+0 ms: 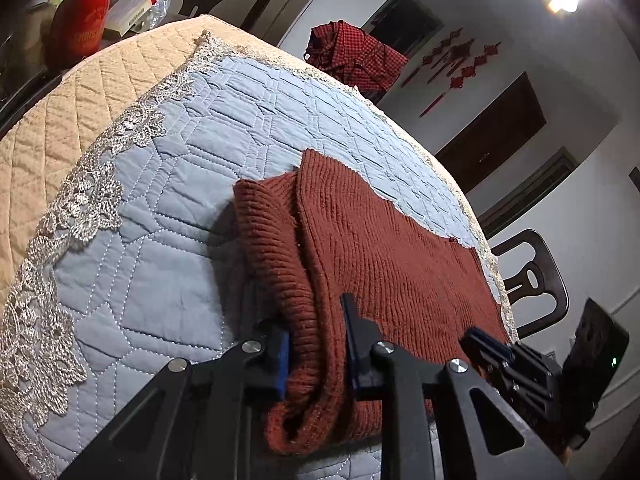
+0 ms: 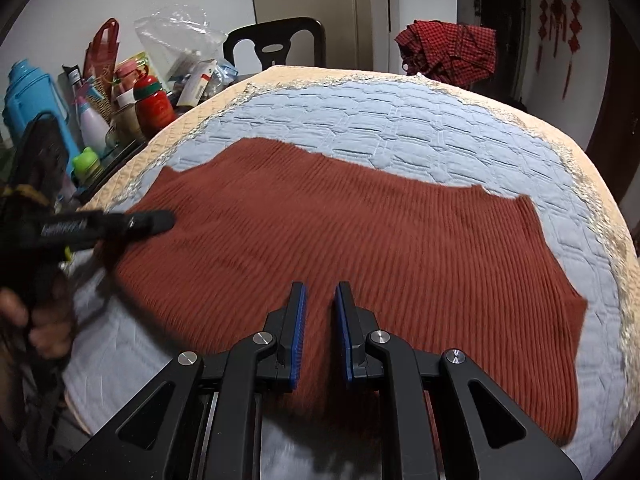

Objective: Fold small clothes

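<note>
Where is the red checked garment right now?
In both wrist views the red checked garment hangs beyond the far edge of the quilted table, near the red wall ornaments.

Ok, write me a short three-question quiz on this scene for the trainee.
1. True or false: the left tool is clamped on a bunched fold of the sweater.
2. Which item shows beyond the table's far edge? A) a red checked garment B) a yellow towel C) a white pillow
3. Fill in: the sweater lies spread on a quilted, lace-trimmed cover whose middle is light ____.

Key: 1 true. 2 A, the red checked garment. 3 blue.
</note>
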The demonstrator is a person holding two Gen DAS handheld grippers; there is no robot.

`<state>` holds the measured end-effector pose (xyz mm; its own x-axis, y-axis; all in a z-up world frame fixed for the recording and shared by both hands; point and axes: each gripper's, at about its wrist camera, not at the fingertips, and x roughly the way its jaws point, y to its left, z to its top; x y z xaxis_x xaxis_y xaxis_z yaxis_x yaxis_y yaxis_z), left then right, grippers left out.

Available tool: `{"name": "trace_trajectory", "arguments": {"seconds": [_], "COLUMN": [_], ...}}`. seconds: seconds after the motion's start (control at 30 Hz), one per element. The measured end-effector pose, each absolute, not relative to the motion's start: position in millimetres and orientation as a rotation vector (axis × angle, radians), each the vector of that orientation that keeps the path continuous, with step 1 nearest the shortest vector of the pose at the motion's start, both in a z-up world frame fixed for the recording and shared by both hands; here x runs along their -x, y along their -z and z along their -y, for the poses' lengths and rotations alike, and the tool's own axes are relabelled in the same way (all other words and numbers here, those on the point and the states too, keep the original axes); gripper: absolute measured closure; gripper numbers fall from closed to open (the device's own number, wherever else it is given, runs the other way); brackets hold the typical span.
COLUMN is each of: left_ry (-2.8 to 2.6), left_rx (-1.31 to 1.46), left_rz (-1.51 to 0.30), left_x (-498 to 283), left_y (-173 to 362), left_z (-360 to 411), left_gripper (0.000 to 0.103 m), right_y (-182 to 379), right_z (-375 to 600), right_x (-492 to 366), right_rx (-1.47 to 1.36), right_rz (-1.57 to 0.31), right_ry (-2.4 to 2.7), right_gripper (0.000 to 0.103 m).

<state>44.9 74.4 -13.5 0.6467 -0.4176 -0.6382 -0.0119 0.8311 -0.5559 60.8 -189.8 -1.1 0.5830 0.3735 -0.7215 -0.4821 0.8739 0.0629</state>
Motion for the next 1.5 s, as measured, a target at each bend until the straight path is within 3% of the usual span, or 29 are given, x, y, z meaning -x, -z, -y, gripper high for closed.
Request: {"name": "trace_trajectory", "arguments": {"seconds": [0.57, 1.07, 1.5], "left_ry": [0.246, 0.345, 0.577], "left_rx": [0.514, 0.502, 0.499], "left_rz": [-0.813, -0.76, -0.765], "left_x": [-30, -33, -69], "left_y": [-8, -47, -74], "left_z": [-66, -44, 33], "left_gripper": [0.083, 0.083, 0.085], "right_y": [10, -1, -11], "right_z": [188, 227, 288], "right_x": [-33, -45, -53], "right_rx": [0.157, -0.02, -0.147], "right_rz": [-0.803, -0.781, -0.741], "right_ry": [-0.586, -0.587, -0.472], "right_gripper": [0.088, 0.088, 0.088]}}
